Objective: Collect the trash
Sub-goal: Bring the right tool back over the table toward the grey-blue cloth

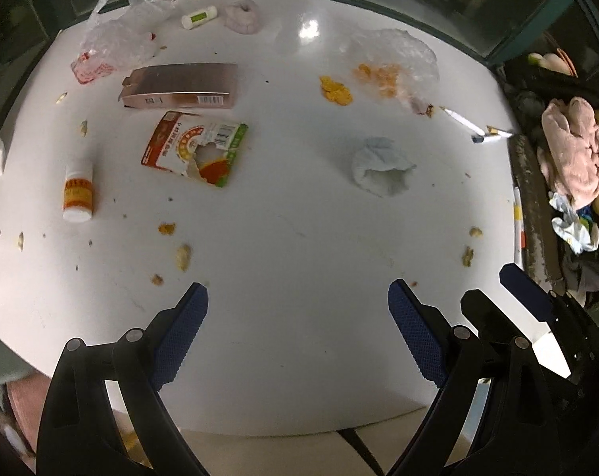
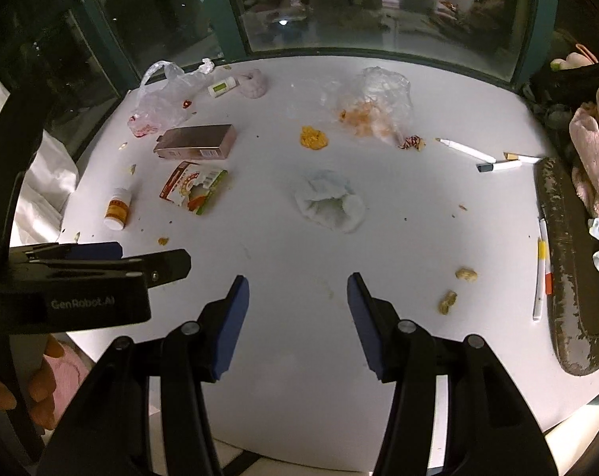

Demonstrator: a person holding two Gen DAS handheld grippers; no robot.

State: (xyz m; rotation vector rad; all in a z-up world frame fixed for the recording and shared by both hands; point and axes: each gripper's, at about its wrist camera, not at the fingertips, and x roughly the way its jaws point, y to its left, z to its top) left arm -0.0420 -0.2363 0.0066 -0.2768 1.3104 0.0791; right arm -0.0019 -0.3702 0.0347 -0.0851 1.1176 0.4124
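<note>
White table [image 1: 299, 238] by a dark window, strewn with trash: pink box [image 1: 180, 85], torn packet [image 1: 196, 148], pill bottle [image 1: 78, 194], crumpled tissue [image 1: 381, 166], plastic bags, crumbs. Left gripper [image 1: 297, 309] spread wide, empty; right gripper [image 2: 297, 297] half open, empty, both above the near edge.

Your trash: torn packet [image 1: 196, 150], rose box [image 1: 180, 86] flat; pill bottle [image 1: 78, 192] toppled; crumpled tissue [image 1: 381, 166] mid-worktop [image 1: 299, 258].
</note>
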